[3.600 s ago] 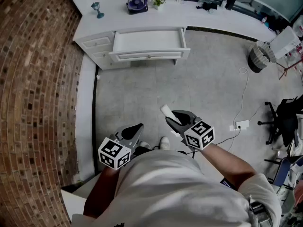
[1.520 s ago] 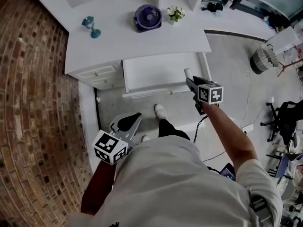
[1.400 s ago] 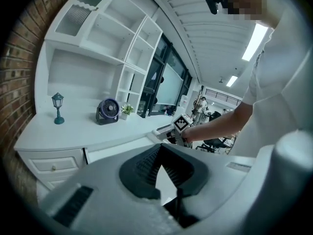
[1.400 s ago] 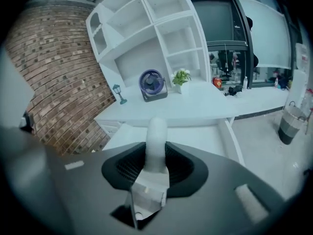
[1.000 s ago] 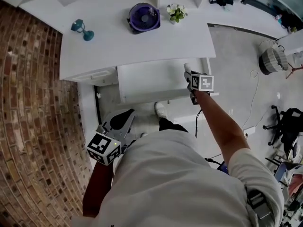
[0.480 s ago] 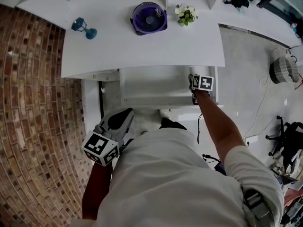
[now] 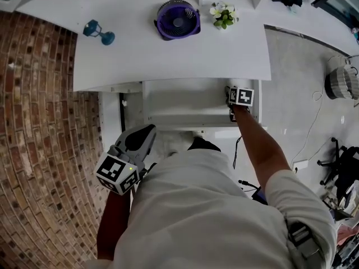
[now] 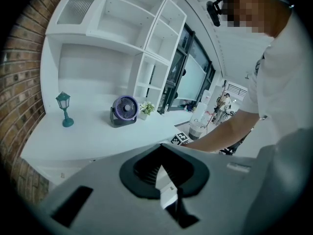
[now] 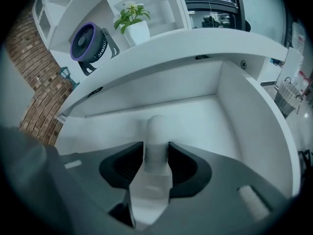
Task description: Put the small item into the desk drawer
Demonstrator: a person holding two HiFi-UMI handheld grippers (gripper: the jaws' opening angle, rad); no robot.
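Observation:
The desk drawer [image 7: 185,102] stands pulled out under the white desk top [image 7: 168,58]. My right gripper [image 7: 230,94] reaches into its right end. In the right gripper view a small white rounded item [image 9: 156,131] stands between the jaws of that gripper [image 9: 156,153], over the drawer's white floor and near its right wall [image 9: 244,111]. The jaws are opening, with the item still between them and against both pads. My left gripper [image 7: 143,138] hangs low by my left side, outside the drawer, with its jaws [image 8: 164,173] together and nothing held.
On the desk stand a purple fan [image 7: 177,20], a small potted plant [image 7: 224,14] and a teal lamp figure [image 7: 96,31]. A brick wall [image 7: 39,128] runs along the left. A woven basket [image 7: 342,83] sits on the floor at right.
I have walked up to the desk. The right gripper carried the white item forward and down into the drawer's right end; the left gripper stayed low at my side.

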